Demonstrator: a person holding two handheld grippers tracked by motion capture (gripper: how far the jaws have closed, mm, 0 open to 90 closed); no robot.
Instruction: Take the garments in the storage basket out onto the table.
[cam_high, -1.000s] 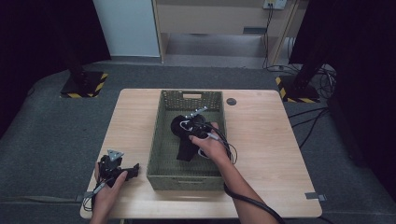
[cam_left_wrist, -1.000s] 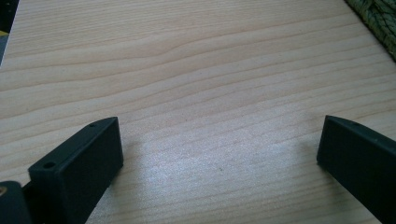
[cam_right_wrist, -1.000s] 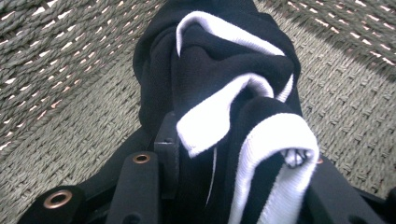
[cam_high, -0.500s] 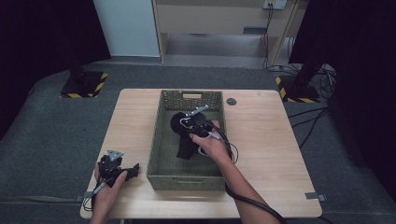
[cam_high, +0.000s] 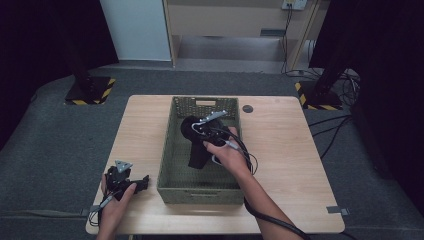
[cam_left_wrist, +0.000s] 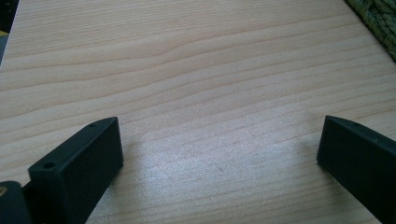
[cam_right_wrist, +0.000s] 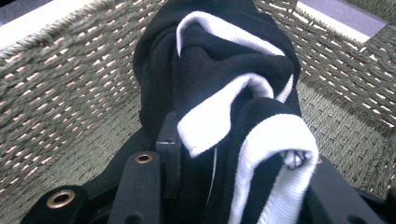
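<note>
Two grippers were in play, and little separated this moment from the one a second before. The right gripper (cam_high: 204, 126) stayed inside the green woven basket (cam_high: 170, 150), clenched on a black garment with white trim (cam_right_wrist: 219, 93); in the right gripper view the cloth bunched up between the jaws, its white ribbed edges folded over one another against the basket's weave. Compared with the earlier frames, the right gripper had shifted only slightly within the basket, and the garment's dark bulk (cam_high: 196, 145) hung or lay below it in much the same place, toward the middle of the basket. The left gripper (cam_high: 131, 184) had not moved: it rested low over the wooden worktop (cam_high: 280, 150) just left of the basket's near corner, its jaws spread wide apart with bare wood grain between them and nothing held.
</note>
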